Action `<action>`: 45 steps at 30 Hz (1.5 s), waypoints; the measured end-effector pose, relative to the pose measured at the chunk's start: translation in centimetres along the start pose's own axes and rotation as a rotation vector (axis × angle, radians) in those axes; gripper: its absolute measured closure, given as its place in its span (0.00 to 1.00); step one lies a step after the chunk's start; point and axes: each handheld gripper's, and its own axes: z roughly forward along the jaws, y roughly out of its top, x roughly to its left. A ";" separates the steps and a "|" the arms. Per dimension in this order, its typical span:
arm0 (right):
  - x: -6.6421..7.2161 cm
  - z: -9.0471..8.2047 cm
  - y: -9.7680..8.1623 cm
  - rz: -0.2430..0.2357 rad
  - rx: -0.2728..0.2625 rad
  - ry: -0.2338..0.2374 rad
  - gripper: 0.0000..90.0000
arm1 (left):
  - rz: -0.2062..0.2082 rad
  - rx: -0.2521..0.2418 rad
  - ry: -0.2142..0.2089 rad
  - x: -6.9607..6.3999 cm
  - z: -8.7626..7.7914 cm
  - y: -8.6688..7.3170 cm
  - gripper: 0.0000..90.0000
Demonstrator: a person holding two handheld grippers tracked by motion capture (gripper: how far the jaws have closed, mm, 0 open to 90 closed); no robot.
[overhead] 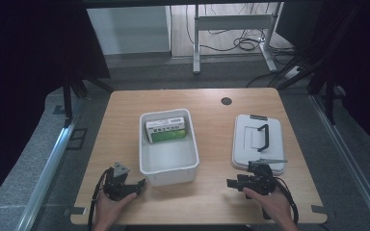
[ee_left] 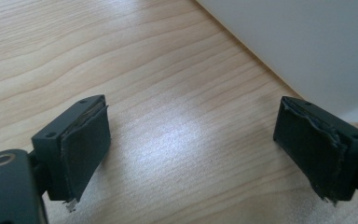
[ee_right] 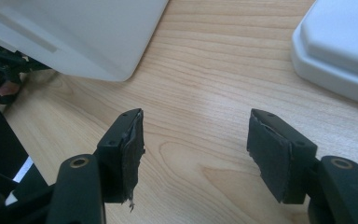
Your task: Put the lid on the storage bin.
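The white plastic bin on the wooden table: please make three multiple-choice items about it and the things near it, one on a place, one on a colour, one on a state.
1. Where does the green and white carton lie?
A. inside the white plastic bin, at its far end
B. on the white plastic lid
C. on the bare table

2. What colour is the handle on the white plastic lid?
A. red
B. black
C. yellow

3. How do the jaws of the left gripper and the right gripper stand?
A. both shut on the carton
B. left shut, right open
C. both open, holding nothing

Key: 1 A, the high view shows the carton against the bin's far wall. 2 B, the handle is dark against the white lid. 3 C, each gripper view shows bare wooden table between its jaws.
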 end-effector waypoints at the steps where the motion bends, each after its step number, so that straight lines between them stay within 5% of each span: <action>1: 0.0 0.1 0.0 0.002 0.002 0.000 0.40 | -0.007 -0.001 0.006 0.0 -0.1 -0.1 0.13; 12: 1.5 1.9 0.4 -0.080 0.060 -0.003 0.40 | -0.011 -0.003 0.011 0.3 -0.4 -0.3 0.14; 38: 1.8 1.8 0.4 -0.035 0.031 -0.035 0.40 | -0.002 -0.004 0.001 0.3 -0.7 -0.7 0.15; 45: 1.8 1.4 0.7 -0.049 0.022 -0.002 0.40 | 0.006 -0.005 -0.006 0.3 -0.9 -0.9 0.15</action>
